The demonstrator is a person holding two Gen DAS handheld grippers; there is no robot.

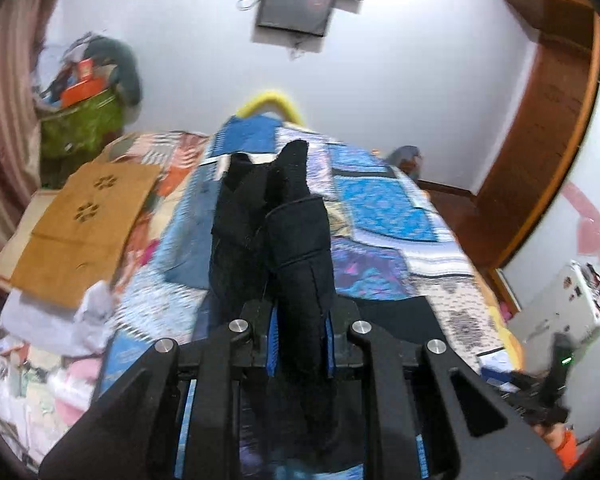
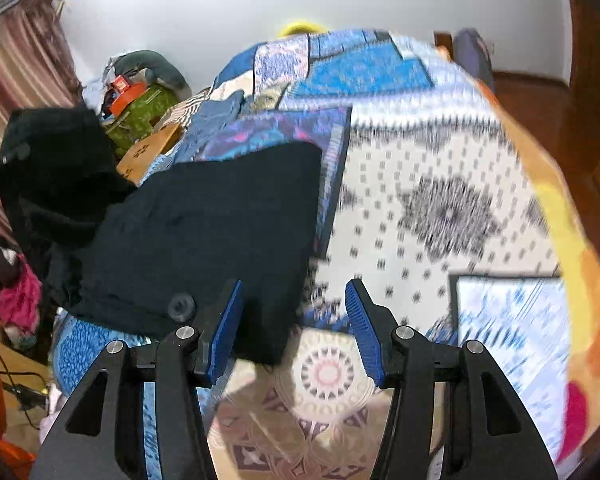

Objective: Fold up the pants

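Left gripper (image 1: pixel 300 336) was clamped on a bunched-up bit of the black pants (image 1: pixel 296 240) over the bed (image 1: pixel 380 208), while the right gripper (image 2: pixel 296 320) hung half open, holding nothing.

I count one pair of black pants (image 2: pixel 204 220), two grippers: left gripper (image 1: pixel 300 328) and right gripper (image 2: pixel 294 320), one patchwork bedspread (image 2: pixel 440 184), one brown paper bag (image 1: pixel 80 224), and one wall-mounted screen (image 1: pixel 294 10).
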